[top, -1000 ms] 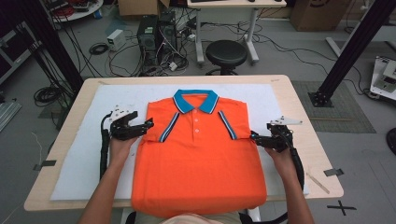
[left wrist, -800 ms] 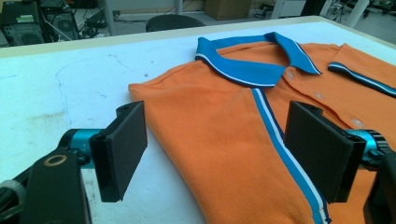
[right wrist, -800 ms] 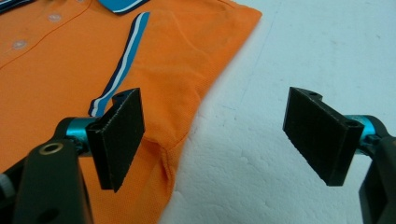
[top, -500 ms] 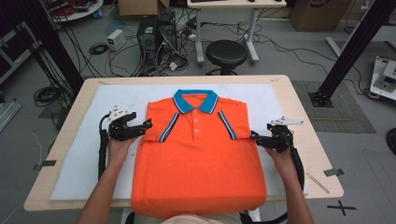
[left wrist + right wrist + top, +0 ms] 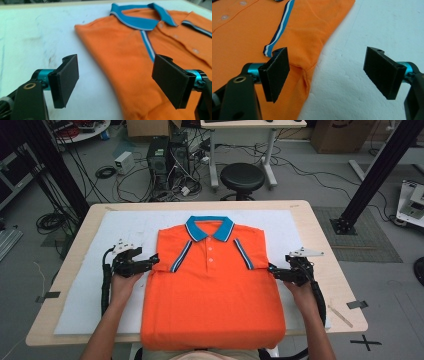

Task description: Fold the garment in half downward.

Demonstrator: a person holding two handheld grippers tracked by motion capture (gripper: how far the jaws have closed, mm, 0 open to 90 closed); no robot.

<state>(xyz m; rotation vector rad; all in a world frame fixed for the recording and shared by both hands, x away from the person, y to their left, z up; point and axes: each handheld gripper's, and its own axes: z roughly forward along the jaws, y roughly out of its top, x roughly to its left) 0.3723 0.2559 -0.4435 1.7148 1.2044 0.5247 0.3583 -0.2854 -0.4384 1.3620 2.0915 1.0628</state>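
An orange polo shirt [image 5: 212, 290] with a blue collar [image 5: 210, 229] lies flat on a white sheet, sleeves folded in over the front, hem hanging at the near table edge. My left gripper [image 5: 152, 261] is open at the shirt's left edge, jaws straddling the fold [image 5: 113, 82]. My right gripper [image 5: 274, 271] is open at the shirt's right edge; one jaw sits over the orange cloth [image 5: 297, 50] near the striped sleeve cuff [image 5: 275, 37], the other over the white sheet. Neither holds anything.
The white sheet [image 5: 80, 290] covers most of the wooden table [image 5: 340, 285]. A black stool [image 5: 242, 177] stands beyond the far edge, with cables and a computer case [image 5: 165, 157] on the floor. Black frame posts [image 5: 372, 175] flank the table.
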